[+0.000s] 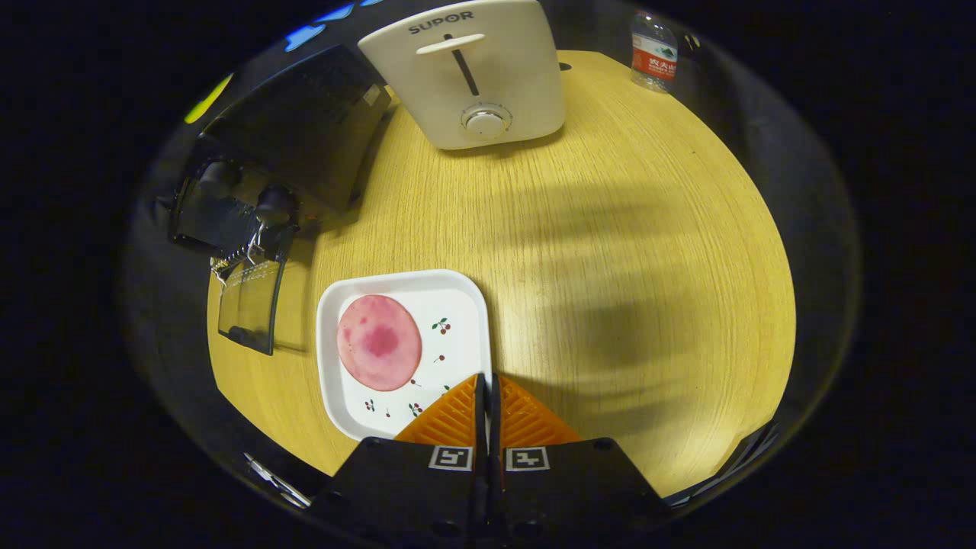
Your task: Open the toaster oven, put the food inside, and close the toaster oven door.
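My gripper (486, 379) is shut, its two orange fingers (455, 415) pressed together with nothing between them, hovering over the right edge of a white square plate (457, 309). A round pink slice of food (379, 342) lies on the plate, left of the fingers. Beyond the plate to the left stands the black toaster oven (301, 137), its glass door (248, 305) swung down open toward the plate.
A white pop-up toaster (473, 72) stands at the far side of the wooden table (610, 267). A water bottle (653, 52) with a red label stands at the far right edge. Shadows fall across the table's middle.
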